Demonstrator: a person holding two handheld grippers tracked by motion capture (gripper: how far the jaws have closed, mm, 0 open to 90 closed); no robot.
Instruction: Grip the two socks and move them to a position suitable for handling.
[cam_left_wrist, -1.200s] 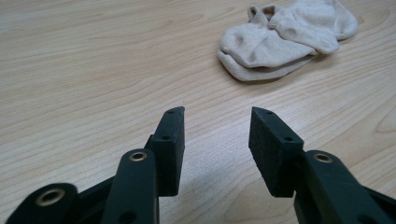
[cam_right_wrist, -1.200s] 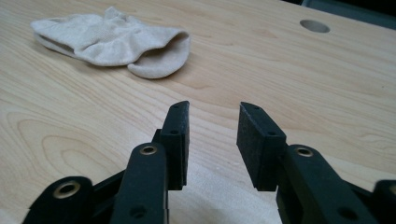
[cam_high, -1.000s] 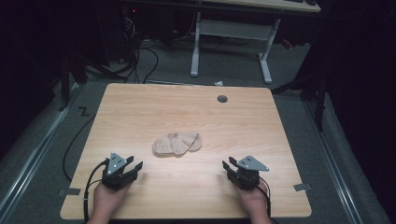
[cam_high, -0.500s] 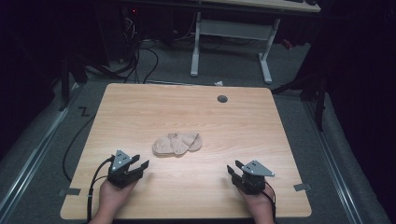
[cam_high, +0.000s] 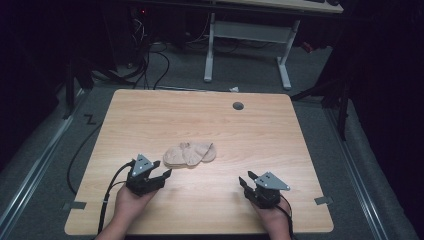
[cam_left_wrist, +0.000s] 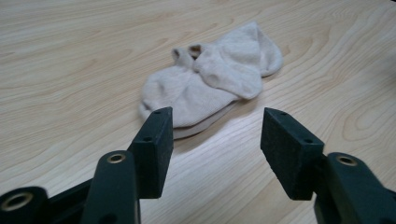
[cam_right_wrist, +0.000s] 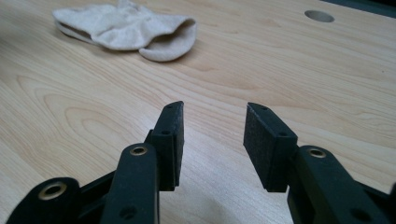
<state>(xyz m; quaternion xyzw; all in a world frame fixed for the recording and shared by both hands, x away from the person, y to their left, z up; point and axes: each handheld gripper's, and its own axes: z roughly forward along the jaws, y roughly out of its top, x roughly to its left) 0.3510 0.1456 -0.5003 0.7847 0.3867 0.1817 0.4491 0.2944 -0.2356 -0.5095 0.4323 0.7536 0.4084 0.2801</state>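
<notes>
With both tongs, left and right, wide and empty, we should approach the socks low along the worktop.

Pale wood-grain table, smooth with a soft sheen. Beige socks of soft, fuzzy knit cloth, matt. Left gripper and right gripper in black plastic, faintly glossy, with brass-coloured inserts; rough, grainy matt pads.
</notes>
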